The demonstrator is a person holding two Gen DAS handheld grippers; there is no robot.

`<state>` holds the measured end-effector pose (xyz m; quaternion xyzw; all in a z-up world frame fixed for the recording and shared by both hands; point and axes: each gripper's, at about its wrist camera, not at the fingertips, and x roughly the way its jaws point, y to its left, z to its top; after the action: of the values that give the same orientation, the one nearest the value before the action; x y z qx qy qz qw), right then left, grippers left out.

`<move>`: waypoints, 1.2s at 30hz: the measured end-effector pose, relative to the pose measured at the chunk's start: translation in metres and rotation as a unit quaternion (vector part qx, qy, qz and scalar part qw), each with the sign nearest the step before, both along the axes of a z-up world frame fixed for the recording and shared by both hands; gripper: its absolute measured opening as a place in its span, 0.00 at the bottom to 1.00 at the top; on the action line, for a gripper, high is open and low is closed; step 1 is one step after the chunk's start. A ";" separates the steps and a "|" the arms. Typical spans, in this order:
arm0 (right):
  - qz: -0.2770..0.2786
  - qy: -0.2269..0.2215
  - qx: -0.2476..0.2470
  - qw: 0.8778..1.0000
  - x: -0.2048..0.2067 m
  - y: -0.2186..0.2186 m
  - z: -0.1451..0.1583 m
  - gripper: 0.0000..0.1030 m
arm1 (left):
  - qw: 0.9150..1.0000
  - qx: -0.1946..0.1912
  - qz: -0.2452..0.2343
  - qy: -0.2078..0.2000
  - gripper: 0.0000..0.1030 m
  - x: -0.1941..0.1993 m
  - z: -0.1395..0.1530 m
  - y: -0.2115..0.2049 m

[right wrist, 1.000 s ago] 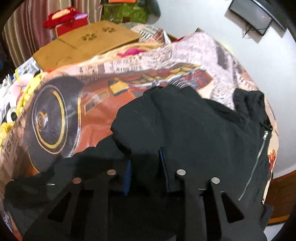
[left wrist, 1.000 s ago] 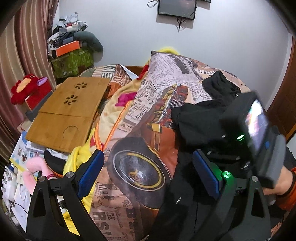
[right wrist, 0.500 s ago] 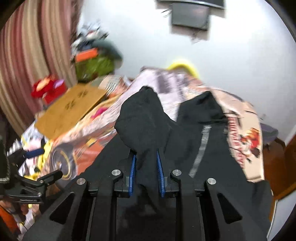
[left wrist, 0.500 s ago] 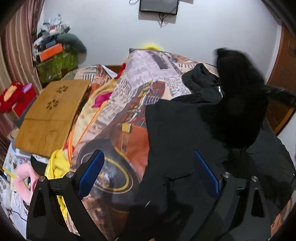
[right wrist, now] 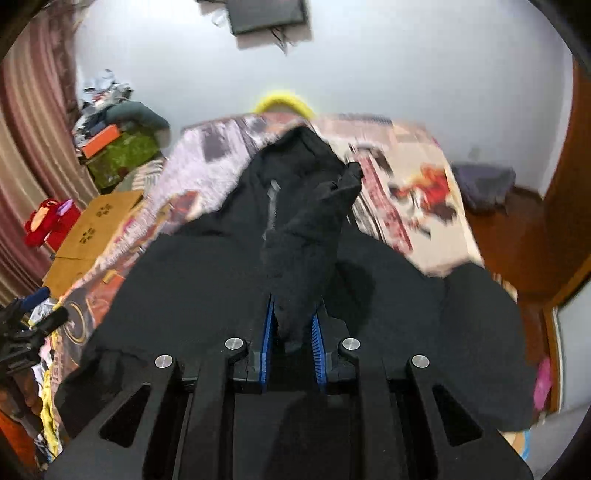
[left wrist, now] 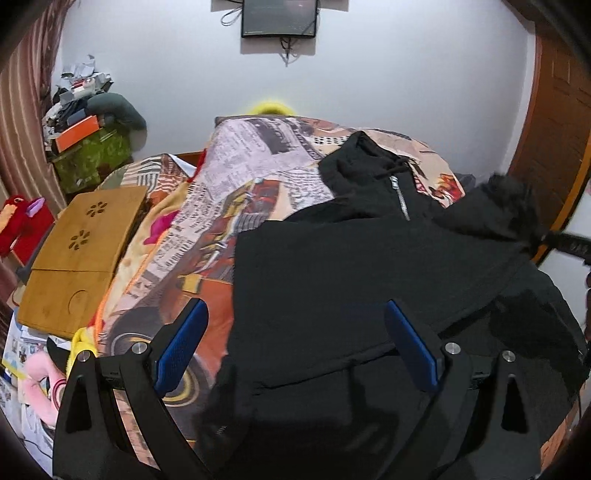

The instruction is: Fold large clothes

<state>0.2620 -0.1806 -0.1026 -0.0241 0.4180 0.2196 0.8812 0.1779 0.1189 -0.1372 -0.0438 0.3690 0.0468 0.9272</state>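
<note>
A black zip-up hoodie [left wrist: 332,266] lies spread on the bed, hood toward the wall. My left gripper [left wrist: 295,343] is open and empty, hovering over the hoodie's lower part. My right gripper [right wrist: 290,332] is shut on the hoodie's black sleeve [right wrist: 310,236] and holds it lifted above the body of the hoodie [right wrist: 192,288]. In the left wrist view the lifted sleeve [left wrist: 495,206] hangs at the right, with the right gripper's tip [left wrist: 570,245] at the frame edge.
The bed carries a newspaper-and-car print blanket [left wrist: 236,177]. A wooden lap desk [left wrist: 81,251] lies at the bed's left. Boxes and clutter [left wrist: 88,147] stand in the far left corner. A screen [left wrist: 279,16] hangs on the wall. A wooden door [left wrist: 554,122] is at the right.
My right gripper has lifted the sleeve and carried it from the left side across the hoodie to the right. My left gripper stayed open and shifted right over the hoodie.
</note>
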 end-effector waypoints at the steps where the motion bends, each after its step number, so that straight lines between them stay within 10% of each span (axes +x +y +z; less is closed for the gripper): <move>1: -0.003 0.019 0.002 1.000 0.003 -0.005 -0.010 0.16 | 1.000 0.001 -0.003 0.002 0.94 0.000 -0.001 -0.004; 13: -0.013 0.152 -0.012 0.988 0.001 -0.041 -0.059 0.21 | 0.999 -0.027 -0.022 0.028 0.94 0.000 -0.008 -0.026; 21: -0.032 0.086 0.005 0.996 -0.026 -0.073 -0.012 0.25 | 0.999 -0.016 -0.039 -0.010 0.94 -0.006 0.010 -0.041; 25: -0.072 0.044 0.032 0.996 -0.037 -0.111 0.018 0.54 | 0.999 -0.013 -0.037 -0.023 0.94 -0.003 0.023 -0.049; 36: -0.210 0.037 0.048 0.976 -0.041 -0.216 0.019 0.57 | 0.998 -0.027 -0.053 -0.022 0.94 0.018 0.036 -0.078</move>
<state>0.2209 -0.3962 -0.0838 0.1144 0.4352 0.0503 0.8916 0.1954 0.0405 -0.1008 -0.0502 0.3514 -0.0132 0.9348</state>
